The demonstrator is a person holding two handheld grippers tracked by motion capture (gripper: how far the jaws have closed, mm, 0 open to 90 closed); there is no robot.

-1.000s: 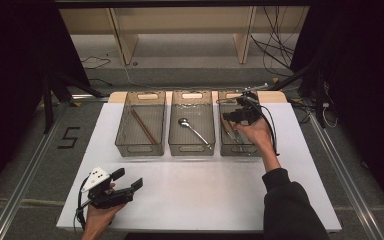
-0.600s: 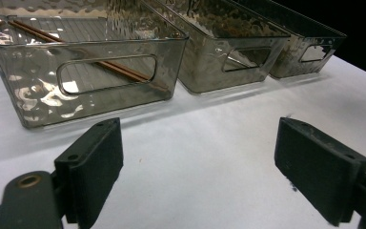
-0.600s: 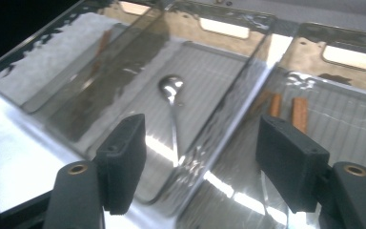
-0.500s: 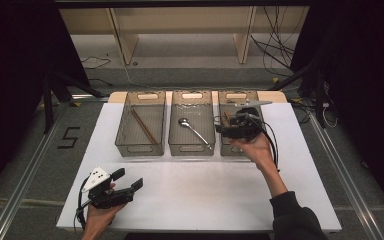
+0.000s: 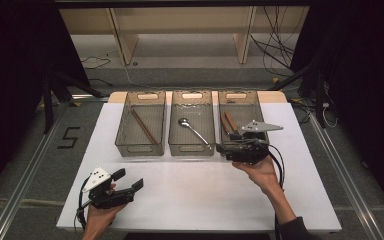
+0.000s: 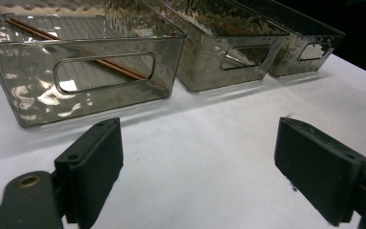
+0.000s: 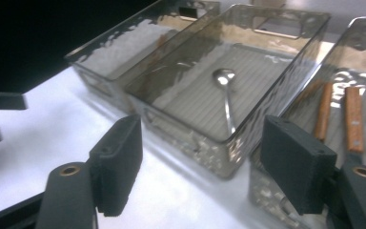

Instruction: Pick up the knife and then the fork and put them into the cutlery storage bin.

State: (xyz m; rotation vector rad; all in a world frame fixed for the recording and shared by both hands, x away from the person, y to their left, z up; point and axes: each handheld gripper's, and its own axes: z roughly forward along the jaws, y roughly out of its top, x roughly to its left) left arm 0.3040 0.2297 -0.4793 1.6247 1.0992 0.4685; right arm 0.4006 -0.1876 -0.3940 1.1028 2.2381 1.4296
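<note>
Now the right tool (image 5: pixel 225 148), jaws just spreading and empty, sits beside two brown-handled utensils (image 5: pixel 228 123) in smoky bin (image 5: pixel 254 102)

Left tongs (image 5: pixel 130 181) agape and low, right tongs (image 5: pixel 223 148) just been opening, empty

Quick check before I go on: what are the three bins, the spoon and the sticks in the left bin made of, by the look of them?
The bins look like clear smoke-tinted plastic with a rippled, glossy wall: you see through them and they catch glare. The spoon looks like polished metal, silver and shiny. The sticks look like brown wood or bamboo; hard to tell which.
</note>
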